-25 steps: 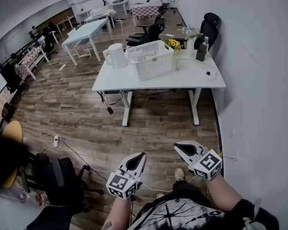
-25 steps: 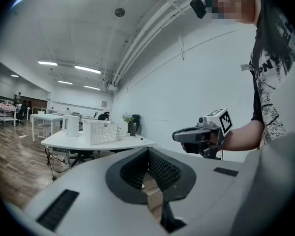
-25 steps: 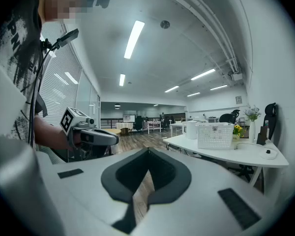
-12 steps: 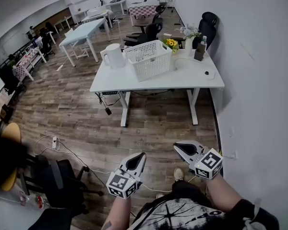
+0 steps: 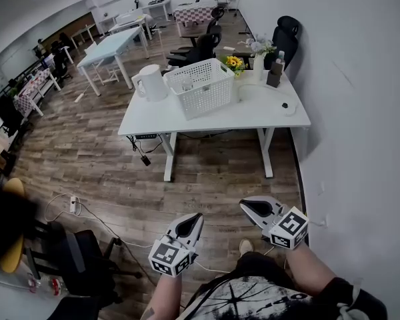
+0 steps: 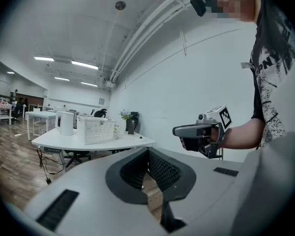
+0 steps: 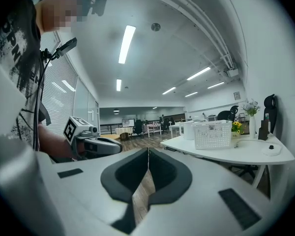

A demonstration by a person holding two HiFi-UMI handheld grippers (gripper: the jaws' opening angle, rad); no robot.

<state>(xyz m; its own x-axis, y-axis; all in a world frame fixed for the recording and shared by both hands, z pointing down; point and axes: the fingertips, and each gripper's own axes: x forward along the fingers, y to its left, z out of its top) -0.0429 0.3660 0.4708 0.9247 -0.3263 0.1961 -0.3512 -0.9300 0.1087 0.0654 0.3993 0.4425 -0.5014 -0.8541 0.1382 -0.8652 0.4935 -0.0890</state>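
Wood floor (image 5: 207, 172) lies open between you and the white desk (image 5: 187, 119), which stands well ahead. Both tools are idle: the left gripper (image 5: 193, 220) and the right gripper (image 5: 248, 207) have their jaws pressed together on nothing, and are held low in front of you, apart from each other. Mind the floor cable (image 5: 97, 213)! It snakes from the power strip (image 5: 73, 204) toward your feet, passing under the left gripper, so a careless step could snag it. The black office chair (image 5: 80, 255) crowds your left and the wall (image 5: 367, 145) hugs your right. A basket (image 5: 201, 85), a kettle (image 5: 150, 83) and flowers (image 5: 235, 62) sit on the desk.
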